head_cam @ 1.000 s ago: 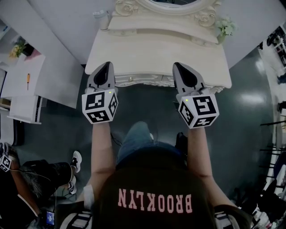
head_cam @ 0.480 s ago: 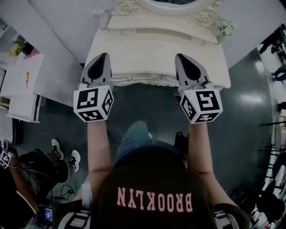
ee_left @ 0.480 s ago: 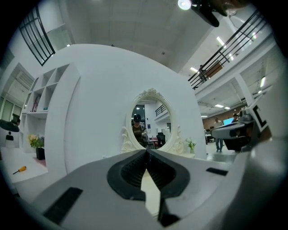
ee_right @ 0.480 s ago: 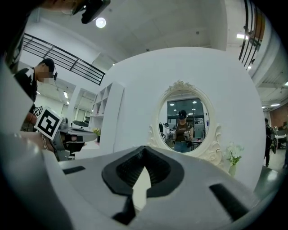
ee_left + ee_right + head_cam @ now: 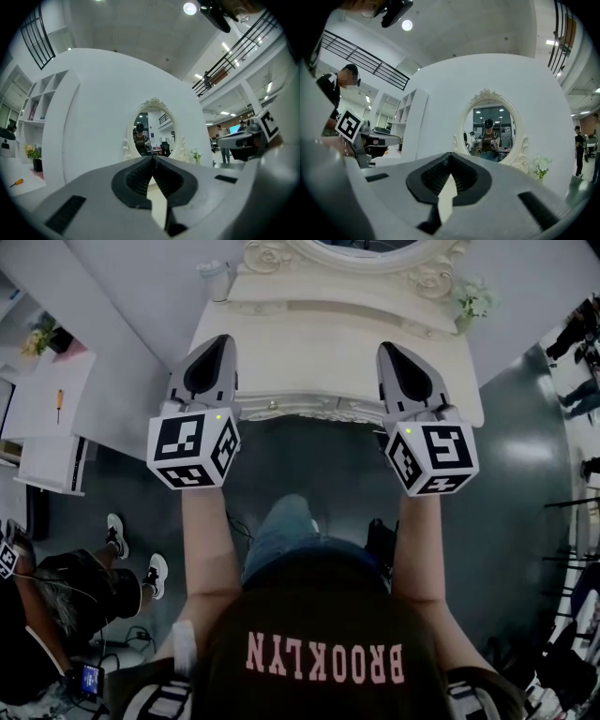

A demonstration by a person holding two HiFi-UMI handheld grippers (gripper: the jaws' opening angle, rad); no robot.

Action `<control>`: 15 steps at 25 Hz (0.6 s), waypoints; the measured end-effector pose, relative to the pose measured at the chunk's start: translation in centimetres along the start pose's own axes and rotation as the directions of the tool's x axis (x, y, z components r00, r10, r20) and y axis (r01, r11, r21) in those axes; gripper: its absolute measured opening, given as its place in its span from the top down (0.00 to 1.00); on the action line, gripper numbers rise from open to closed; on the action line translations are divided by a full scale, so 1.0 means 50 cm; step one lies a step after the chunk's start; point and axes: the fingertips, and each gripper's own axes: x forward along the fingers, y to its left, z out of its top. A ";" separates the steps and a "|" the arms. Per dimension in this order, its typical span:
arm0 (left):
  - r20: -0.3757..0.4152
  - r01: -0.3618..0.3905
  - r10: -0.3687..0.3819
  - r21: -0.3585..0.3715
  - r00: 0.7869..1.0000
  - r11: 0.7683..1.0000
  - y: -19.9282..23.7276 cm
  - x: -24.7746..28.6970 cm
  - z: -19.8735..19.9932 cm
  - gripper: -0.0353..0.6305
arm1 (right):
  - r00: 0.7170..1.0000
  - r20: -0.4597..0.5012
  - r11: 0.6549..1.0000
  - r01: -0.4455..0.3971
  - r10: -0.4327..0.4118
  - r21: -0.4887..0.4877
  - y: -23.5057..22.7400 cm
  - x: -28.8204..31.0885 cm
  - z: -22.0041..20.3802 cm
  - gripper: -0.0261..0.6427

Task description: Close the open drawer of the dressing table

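The cream dressing table stands ahead of me under its oval mirror. Its carved front, where the drawer sits, shows below the tabletop edge between my two grippers; I cannot tell whether it stands out. My left gripper hangs over the table's left front part, jaws shut on nothing, tips meeting. My right gripper hangs over the right front part, likewise shut and empty. Both point level at the mirror.
A small vase of white flowers stands at the table's back right and a pale cup at its back left. A white desk with an orange screwdriver is to the left. A seated person is at lower left.
Both grippers have risen and now reach farther over the tabletop, the left one more. Their jaws stayed shut. The person at lower left has shifted their feet.
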 end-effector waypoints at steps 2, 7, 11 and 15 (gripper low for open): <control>-0.002 0.002 -0.002 -0.013 1.000 1.000 -0.003 -0.004 -0.003 0.94 | 1.000 0.001 1.000 -0.005 0.005 0.008 0.005 -0.006 -0.002 0.97; -0.010 -0.001 0.001 -0.037 1.000 0.999 -0.006 -0.013 -0.016 0.94 | 1.000 -0.002 1.000 -0.007 0.007 -0.007 0.016 -0.019 -0.009 0.97; -0.010 0.001 -0.001 -0.036 1.000 0.999 -0.014 -0.015 -0.017 0.94 | 1.000 -0.003 1.000 -0.002 0.002 -0.006 0.017 -0.026 -0.013 0.97; -0.001 0.007 -0.007 -0.029 1.000 1.000 -0.024 -0.017 -0.017 0.94 | 1.000 -0.005 1.000 0.006 -0.006 -0.014 0.017 -0.033 -0.019 0.97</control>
